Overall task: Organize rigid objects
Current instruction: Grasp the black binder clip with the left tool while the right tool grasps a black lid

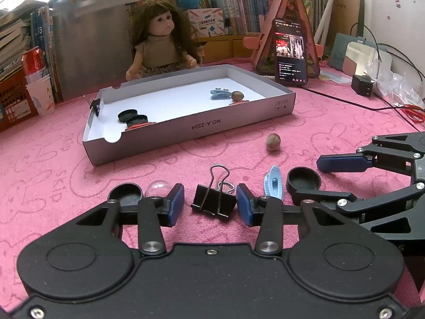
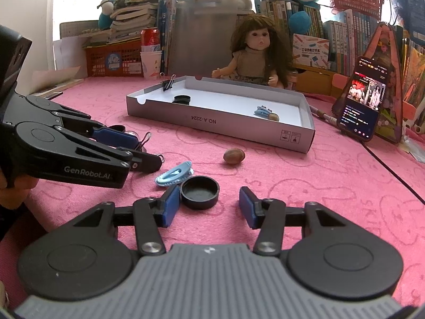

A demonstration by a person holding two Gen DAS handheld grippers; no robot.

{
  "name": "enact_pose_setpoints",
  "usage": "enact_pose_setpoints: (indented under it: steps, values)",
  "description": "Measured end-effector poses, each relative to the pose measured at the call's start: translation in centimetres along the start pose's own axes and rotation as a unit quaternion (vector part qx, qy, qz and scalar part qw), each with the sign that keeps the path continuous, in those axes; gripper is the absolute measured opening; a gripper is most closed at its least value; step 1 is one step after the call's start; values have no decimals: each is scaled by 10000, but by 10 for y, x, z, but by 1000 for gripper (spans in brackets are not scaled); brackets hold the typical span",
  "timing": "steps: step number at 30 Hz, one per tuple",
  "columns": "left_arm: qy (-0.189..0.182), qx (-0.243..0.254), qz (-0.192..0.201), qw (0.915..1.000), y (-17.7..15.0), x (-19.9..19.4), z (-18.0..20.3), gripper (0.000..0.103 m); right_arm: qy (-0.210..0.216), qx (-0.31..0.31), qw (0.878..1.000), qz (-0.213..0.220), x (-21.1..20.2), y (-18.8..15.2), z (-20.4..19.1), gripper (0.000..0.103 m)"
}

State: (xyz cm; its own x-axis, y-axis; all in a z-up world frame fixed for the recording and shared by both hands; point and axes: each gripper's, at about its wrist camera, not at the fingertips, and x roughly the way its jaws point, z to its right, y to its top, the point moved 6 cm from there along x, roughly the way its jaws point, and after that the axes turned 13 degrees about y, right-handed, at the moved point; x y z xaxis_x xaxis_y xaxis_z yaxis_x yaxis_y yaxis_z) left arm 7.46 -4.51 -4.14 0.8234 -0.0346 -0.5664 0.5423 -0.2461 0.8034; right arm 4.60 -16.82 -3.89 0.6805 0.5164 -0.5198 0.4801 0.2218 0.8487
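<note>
Left gripper: low centre of the left wrist view, jaws apart, a black binder clip on the cloth between the blue pads; neither pad presses on it, a gap shows on each side.
Right gripper: low centre of the right wrist view, jaws apart; a black cap lies open side up between them, against the pad on the left of the frame, and clear of the pad on the right.
Blue hair clip: on the cloth just up and left of that cap, touching or nearly touching it; I cannot tell which.
Nut: loose on the cloth, middle of the right wrist view, in front of the box and apart from it.
Second black cap: lower left of the left wrist view, partly behind the left gripper's finger.
Clear dome: just right of that cap, also partly hidden by the finger.
Box: shallow grey cardboard tray, white inside, middle of both views.
Box contents: two black caps and something red at the left end in the left wrist view; a blue hair clip with a nut touching it toward the right end; a binder clip on the far left corner in the right wrist view.
Cloth: pink, with rabbit outlines, under everything.
Background: a doll sits behind the box; a phone with a lit screen leans upright at upper right.
</note>
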Motion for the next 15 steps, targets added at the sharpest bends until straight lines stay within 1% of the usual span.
enact_pose_setpoints:
  steps: [3,5,7,9,12,15]
  values:
    - [1,-3,-6,10000,0,0,0,42,-1,-5,10000,-2,0,0,0,57]
    - [4,3,-4,10000,0,-1,0,41,1,-9,10000,-3,0,0,0,55]
    - [7,4,-8,10000,0,-1,0,40,8,-18,10000,-8,0,0,-1,52]
    - [10,18,-1,10000,-1,-2,1,35,20,-40,10000,-12,0,0,-2,51]
    - [73,72,24,9999,-2,-4,2,35,45,-53,10000,-5,0,0,-3,47]
    - [147,-10,-1,9999,-2,-5,2,34,96,-75,9999,11,0,1,-6,38]
